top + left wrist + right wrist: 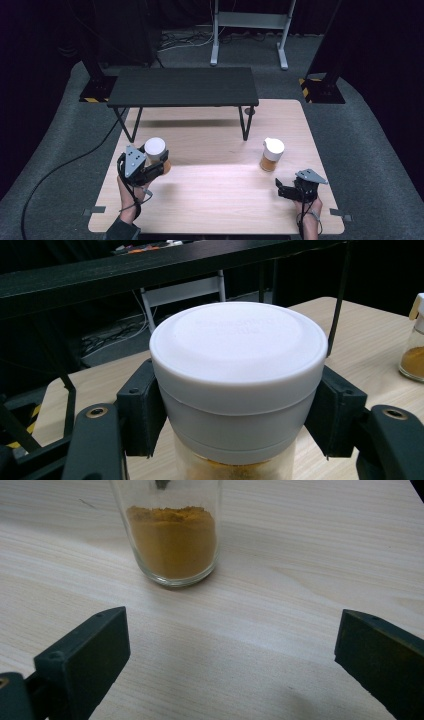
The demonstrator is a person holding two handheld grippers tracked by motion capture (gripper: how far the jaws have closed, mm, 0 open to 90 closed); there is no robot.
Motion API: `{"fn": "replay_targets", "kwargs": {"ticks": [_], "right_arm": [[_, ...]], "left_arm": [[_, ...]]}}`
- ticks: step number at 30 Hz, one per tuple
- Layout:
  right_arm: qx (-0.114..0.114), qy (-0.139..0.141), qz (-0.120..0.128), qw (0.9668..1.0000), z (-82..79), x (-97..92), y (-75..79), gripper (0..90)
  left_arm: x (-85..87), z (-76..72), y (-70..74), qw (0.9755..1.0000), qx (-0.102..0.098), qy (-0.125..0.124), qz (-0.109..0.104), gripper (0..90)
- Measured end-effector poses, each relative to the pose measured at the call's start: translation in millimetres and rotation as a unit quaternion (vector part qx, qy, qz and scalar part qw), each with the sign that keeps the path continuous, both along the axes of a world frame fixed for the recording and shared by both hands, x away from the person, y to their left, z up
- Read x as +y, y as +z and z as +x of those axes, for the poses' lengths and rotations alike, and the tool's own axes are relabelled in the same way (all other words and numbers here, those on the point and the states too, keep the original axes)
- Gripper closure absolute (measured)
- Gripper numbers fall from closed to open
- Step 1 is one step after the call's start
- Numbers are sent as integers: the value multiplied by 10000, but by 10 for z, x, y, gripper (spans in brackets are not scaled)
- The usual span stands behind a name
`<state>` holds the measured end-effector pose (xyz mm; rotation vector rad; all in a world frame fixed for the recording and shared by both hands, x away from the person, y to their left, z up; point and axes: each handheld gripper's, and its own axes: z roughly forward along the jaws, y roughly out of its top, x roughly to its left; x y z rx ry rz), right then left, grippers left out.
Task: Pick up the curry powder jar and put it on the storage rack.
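Observation:
A glass jar with a white lid point(155, 148) and orange powder inside is held at the left of the table, with my left gripper point(158, 165) shut on it. In the left gripper view both black pads press on the jar's white cap point(239, 370) from either side. A second jar of orange powder point(272, 155) with a white flip lid stands on the table at the right. My right gripper point(281, 190) is open near the front right edge, a short way before that jar point(172, 540), with nothing between its wide-set jaws.
A low black bench point(183, 86) stands across the back of the light wooden table point(220, 200). Its legs come down behind both jars. A cable point(60, 170) runs over the grey floor at the left. A metal stand point(248, 22) is farther back.

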<state>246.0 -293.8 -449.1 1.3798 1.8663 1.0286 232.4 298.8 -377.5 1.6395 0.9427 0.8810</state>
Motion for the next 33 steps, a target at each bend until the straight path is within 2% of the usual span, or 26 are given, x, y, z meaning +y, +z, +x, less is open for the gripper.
{"fn": "replay_targets", "kwargs": {"ticks": [33], "right_arm": [[63, 30, -51, 10000, 26, 11, 15, 0]], "left_arm": [[-63, 283, 182, 10000, -45, -36, 6, 332]]}}
